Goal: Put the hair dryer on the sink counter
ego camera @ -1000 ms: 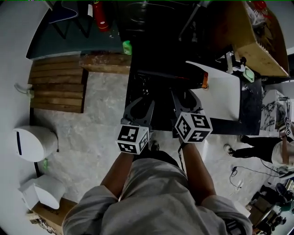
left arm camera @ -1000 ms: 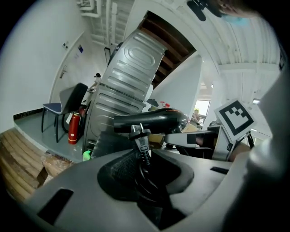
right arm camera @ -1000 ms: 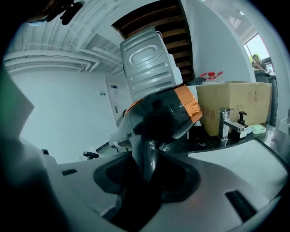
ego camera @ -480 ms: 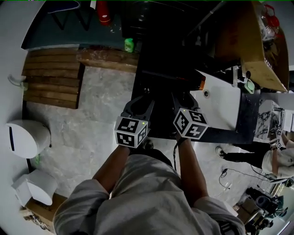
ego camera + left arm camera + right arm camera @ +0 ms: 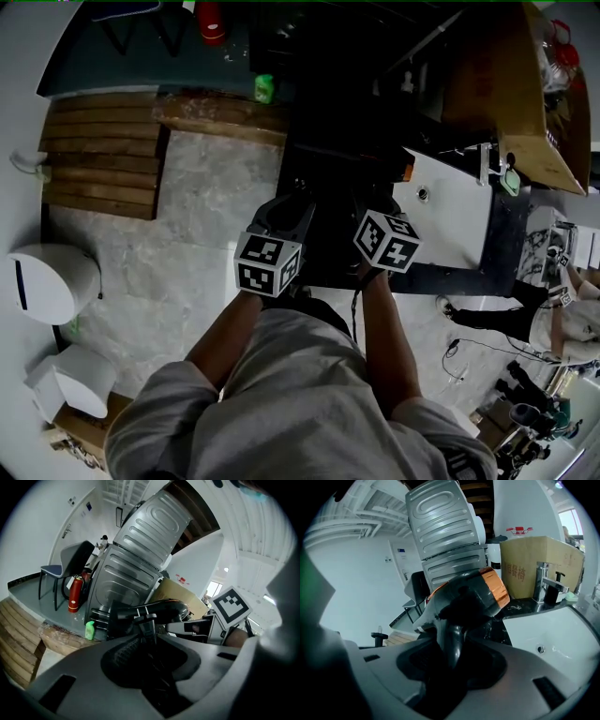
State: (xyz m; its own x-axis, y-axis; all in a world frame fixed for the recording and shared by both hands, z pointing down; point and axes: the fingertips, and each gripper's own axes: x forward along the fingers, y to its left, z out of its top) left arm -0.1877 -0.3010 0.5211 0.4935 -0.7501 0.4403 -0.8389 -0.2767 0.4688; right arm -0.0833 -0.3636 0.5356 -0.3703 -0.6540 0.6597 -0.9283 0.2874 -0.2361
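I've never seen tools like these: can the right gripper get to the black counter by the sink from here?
Probably yes. The right gripper holds the hair dryer by its handle, and the black counter lies ahead with nothing visible between; the faucet stands farther back.

Dim, dark-centred head view; fisheye warp, blurred edges.

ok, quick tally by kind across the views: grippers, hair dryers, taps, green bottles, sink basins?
Two-jaw grippers: 2 (left gripper, right gripper)
Dark grey hair dryer with an orange band: 1
Chrome tap: 1
Green plastic bottle: 1
White sink basin: 1
Total: 6
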